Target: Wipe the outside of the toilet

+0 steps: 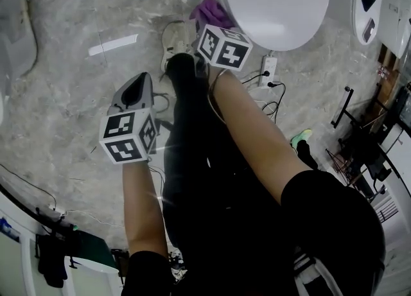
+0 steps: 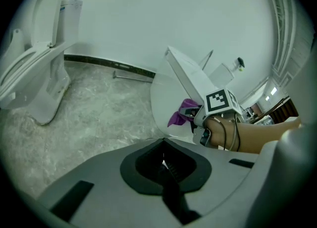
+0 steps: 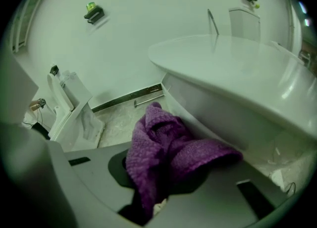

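Wiping in progress, extent undetermined. The toilet (image 1: 276, 6), white and at the upper centre of the head view, shows no streaks that would separate wiped surface from unwiped, so most of its outside is judged yet to be done. The right tool (image 1: 207, 24), jaws clamped on a purple cloth (image 3: 163, 153), reaches to the bowl's side wall beneath the overhanging lid. The cloth hangs just beside that wall; contact cannot be resolved. The left tool (image 2: 163, 165), jaws together with nothing between them, is at mid-left, well apart from the toilet, above the mottled floor (image 1: 77, 95).
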The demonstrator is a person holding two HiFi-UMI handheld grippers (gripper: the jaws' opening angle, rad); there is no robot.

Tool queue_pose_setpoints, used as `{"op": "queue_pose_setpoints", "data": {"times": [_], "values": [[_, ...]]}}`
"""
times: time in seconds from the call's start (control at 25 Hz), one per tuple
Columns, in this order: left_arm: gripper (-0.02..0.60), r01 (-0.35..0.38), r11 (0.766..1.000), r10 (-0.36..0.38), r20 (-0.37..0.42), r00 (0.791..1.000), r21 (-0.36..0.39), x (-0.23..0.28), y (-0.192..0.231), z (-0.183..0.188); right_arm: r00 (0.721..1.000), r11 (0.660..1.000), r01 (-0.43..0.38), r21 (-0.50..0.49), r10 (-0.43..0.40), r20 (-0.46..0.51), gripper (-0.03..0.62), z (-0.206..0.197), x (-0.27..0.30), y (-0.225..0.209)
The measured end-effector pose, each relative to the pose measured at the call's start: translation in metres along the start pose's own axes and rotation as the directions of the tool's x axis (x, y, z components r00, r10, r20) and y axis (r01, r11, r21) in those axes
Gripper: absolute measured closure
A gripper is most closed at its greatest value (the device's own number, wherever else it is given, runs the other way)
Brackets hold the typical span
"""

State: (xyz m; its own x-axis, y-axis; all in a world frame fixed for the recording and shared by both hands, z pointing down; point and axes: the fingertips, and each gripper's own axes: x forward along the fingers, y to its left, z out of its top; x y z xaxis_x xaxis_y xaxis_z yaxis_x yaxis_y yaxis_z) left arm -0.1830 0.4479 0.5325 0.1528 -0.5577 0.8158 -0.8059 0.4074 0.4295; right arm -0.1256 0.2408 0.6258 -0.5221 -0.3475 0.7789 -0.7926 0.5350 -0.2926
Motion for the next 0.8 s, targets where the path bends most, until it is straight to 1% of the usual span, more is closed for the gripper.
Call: {"op": "queue_pose_setpoints", "data": {"times": [0.16, 0.28, 0.4, 0.48, 0.64, 0.8], "values": [[0.575, -0.003, 1.0, 0.003, -0.002, 1.0, 0.009, 0.012, 0.015, 0.019, 0.997, 0.997, 0.052, 0.051, -0.055, 0.055, 0.513, 0.011, 0.011, 0.004], [0.575, 0.012, 1.0, -0.012, -0.008, 1.0, 0.003, 0.022, 0.023, 0.033, 0.992, 0.987, 0.074, 0.144, -0.087, 0.087, 0.513, 0.015, 0.017, 0.006], [0.575, 0.031, 0.999, -0.03, -0.037, 0.999, 0.033, 0.034, 0.029, 0.051, 0.987, 0.964, 0.102, 0.245, -0.128, 0.093, 0.513, 0.018, 0.022, 0.007], [0.575, 0.043, 0.998, -0.041, -0.048, 0.998, 0.051, 0.041, 0.034, 0.069, 0.985, 0.946, 0.12, 0.301, -0.151, 0.081, 0.513, 0.023, 0.027, 0.008], [0.575, 0.06, 0.996, -0.055, -0.066, 0.996, 0.071, 0.046, 0.044, 0.11, 0.983, 0.916, 0.146, 0.374, -0.175, 0.045, 0.513, 0.037, 0.038, 0.013], [0.575, 0.07, 0.992, -0.06, -0.085, 0.995, 0.108, 0.044, 0.05, 0.146, 0.978, 0.883, 0.168, 0.439, -0.205, 0.038, 0.513, 0.052, 0.045, 0.016]]}}
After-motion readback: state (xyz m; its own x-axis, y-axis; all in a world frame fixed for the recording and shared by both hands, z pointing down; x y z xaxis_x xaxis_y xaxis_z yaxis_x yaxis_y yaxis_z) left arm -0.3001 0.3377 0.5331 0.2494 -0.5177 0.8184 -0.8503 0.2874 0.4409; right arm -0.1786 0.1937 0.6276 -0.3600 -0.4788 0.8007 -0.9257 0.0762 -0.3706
